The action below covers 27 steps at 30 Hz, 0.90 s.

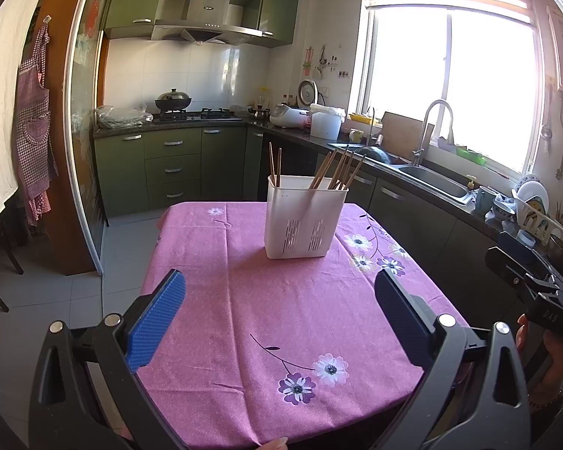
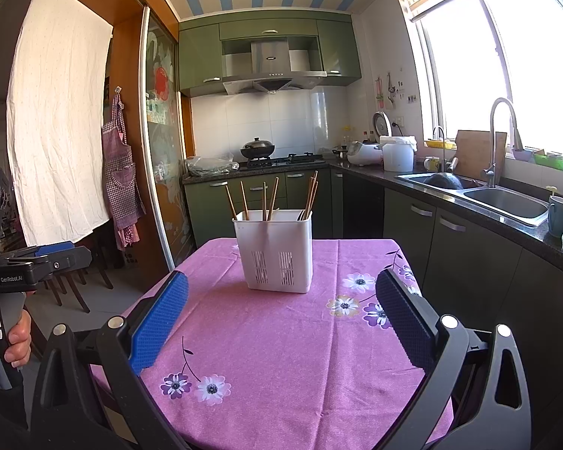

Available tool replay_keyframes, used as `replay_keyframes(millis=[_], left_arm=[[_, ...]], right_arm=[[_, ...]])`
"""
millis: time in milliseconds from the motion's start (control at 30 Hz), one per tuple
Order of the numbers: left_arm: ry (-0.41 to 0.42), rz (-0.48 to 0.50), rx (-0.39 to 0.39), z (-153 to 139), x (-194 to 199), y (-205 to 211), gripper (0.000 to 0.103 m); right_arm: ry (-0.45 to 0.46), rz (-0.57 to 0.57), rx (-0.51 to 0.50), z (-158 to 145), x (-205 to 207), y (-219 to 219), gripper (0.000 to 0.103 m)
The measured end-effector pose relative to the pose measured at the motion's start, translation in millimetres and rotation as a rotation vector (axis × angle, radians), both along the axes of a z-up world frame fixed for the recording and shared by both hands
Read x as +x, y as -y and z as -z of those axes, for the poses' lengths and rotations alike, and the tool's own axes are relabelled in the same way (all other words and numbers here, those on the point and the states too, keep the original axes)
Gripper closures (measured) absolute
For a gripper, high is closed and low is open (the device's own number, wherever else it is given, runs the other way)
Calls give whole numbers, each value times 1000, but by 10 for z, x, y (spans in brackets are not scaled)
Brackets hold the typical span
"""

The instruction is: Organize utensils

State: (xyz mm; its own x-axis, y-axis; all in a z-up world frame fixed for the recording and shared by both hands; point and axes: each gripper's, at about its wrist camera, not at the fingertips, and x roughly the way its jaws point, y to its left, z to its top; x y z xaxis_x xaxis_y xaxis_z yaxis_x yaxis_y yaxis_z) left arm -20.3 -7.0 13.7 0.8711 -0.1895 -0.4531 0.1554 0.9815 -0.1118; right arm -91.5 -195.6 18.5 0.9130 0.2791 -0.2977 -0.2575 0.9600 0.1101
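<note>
A white plastic utensil holder point(image 1: 304, 217) stands upright on the pink flowered tablecloth point(image 1: 281, 318). Several wooden chopsticks point(image 1: 337, 168) stick up out of it, leaning in different directions. It also shows in the right wrist view point(image 2: 277, 249) with its chopsticks point(image 2: 270, 197). My left gripper point(image 1: 281, 307) is open and empty, held above the near half of the table, well short of the holder. My right gripper point(image 2: 281, 311) is open and empty, also short of the holder. Each gripper's body shows at the edge of the other's view.
Green kitchen cabinets run along the back and right. A counter with a steel sink point(image 2: 506, 198), faucet point(image 1: 431, 127), rice cooker point(image 1: 289, 114) and a dish rack point(image 1: 536, 213) lies to the right. A wok point(image 1: 173, 100) sits on the stove. Chairs point(image 2: 67, 288) stand at the left.
</note>
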Motion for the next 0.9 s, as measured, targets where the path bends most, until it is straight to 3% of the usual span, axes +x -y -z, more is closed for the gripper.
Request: replay_keyframes(millis=[900], left_arm=[[-10, 5, 4, 75, 2, -3, 7]], right_arm=[[-3, -15, 9, 42, 10, -10, 5]])
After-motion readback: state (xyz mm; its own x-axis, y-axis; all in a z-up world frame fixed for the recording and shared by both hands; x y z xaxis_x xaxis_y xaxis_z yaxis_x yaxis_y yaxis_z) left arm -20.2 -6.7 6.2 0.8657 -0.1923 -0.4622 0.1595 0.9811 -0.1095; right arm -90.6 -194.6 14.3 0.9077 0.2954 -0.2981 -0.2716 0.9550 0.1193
